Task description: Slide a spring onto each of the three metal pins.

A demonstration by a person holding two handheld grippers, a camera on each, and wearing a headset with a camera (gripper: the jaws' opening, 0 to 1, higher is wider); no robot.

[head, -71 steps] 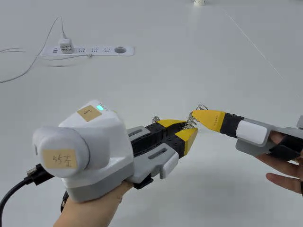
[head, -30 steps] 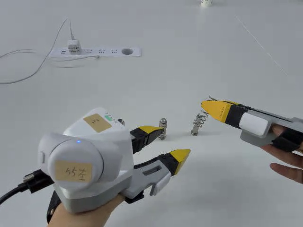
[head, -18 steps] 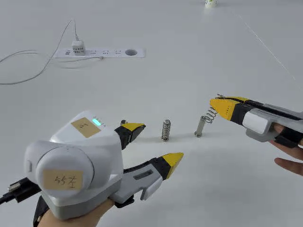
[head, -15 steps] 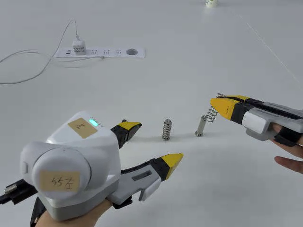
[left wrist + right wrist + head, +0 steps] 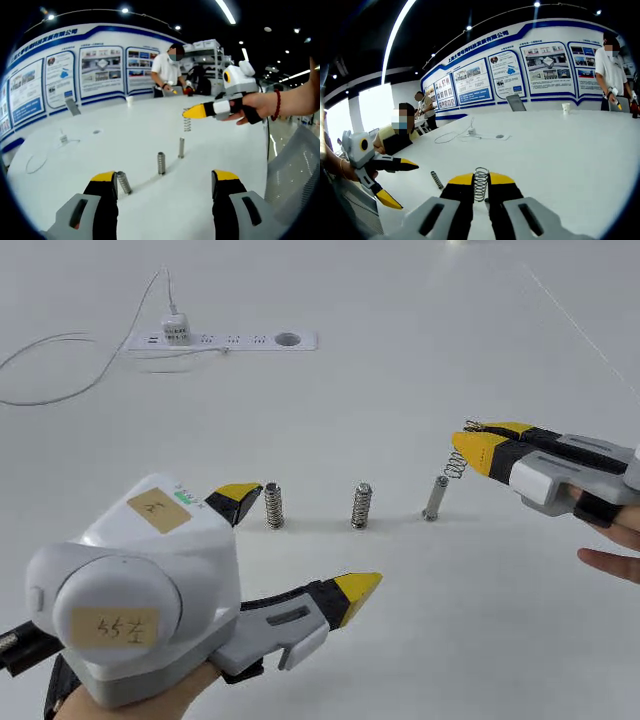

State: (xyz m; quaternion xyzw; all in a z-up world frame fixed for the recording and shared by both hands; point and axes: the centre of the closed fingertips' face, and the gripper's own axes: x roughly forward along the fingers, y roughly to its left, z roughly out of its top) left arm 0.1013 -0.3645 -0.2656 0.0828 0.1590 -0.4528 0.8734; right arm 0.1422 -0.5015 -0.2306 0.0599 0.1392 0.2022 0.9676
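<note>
In the head view, the yellow-tipped right gripper [image 5: 470, 448] is clamped narrow on a small steel coil spring [image 5: 456, 463]. The coil's free end hangs down and slants toward the bare grey metal pin [image 5: 435, 497], which stands upright on the white workbench [image 5: 400, 380] just below it. The spring looks close to the pin's head but not over it. The two other upright pins, the left sprung pin [image 5: 273, 506] and the middle sprung pin [image 5: 361, 505], each wear a coil, so this appears to be the last one. The left gripper [image 5: 297, 542] gapes wide and holds nothing, with one tip just beside the left sprung pin. In the left gripper view, its own jaws [image 5: 164, 176] stand far apart. Beyond them the steel coil spring [image 5: 187, 122] dangles nearly plumb from the right gripper [image 5: 192, 112], directly above the bare grey metal pin [image 5: 181, 147]. In the right gripper view, the steel coil spring [image 5: 480, 176] is squeezed between the jaws of the right gripper [image 5: 481, 186]. Its long axis runs crosswise to them and roughly vertical. The left gripper [image 5: 402, 184] sits open at the far left. The step should go best if the coil's axis is squared to the pin's first. The open lower end can then be centred on the head and lowered straight. Grip should stay light, since a crushed or cocked coil would likely snag.
</note>
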